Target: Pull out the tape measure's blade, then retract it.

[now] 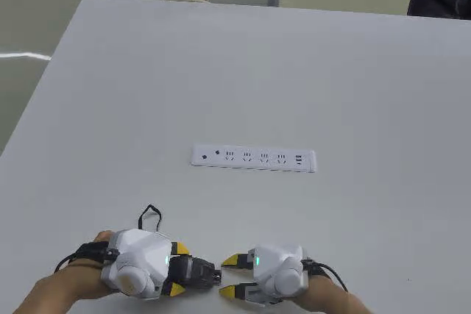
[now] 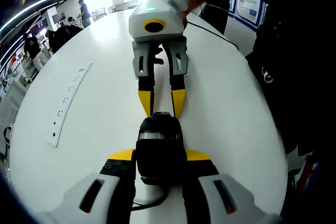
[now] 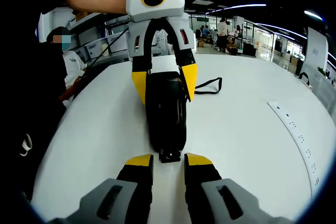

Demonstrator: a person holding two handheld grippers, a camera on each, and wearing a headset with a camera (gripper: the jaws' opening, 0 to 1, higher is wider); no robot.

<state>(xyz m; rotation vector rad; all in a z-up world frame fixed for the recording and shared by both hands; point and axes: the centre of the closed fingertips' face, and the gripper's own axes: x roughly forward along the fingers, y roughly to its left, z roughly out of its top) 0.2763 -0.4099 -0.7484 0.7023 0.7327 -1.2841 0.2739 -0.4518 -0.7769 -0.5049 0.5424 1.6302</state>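
— Black, hard-shelled case: how will it handle?
— Rigid, and probably dense for its size (a judgement; nothing here weighs it). The tape measure [image 3: 165,111] sits low at the table, its body clamped between the jaws of the left gripper [image 1: 179,268], which press on its two broad sides. The shell should take a firm squeeze without giving. The blade is likely thin sprung steel that will want to snap home, so the return calls for a braked hand.
— And where to take hold?
— At the hook [image 3: 169,156] on the blade's end. It lies in the narrow gap between the jaws of the right gripper [image 3: 169,162], which stand slightly apart on either side of it and have not closed on it. The hook is small, so the pinch must land square.
— The surroundings?
— An open-plan office, with strip lights and people far beyond the jaws. The white table [image 1: 257,71] is matt and smooth, so a released case might slide. A white power strip [image 1: 254,158] lies well off to one side of both pairs of jaws, out of the blade's likely line. The tape's black wrist strap [image 1: 151,207] trails behind the left jaws.
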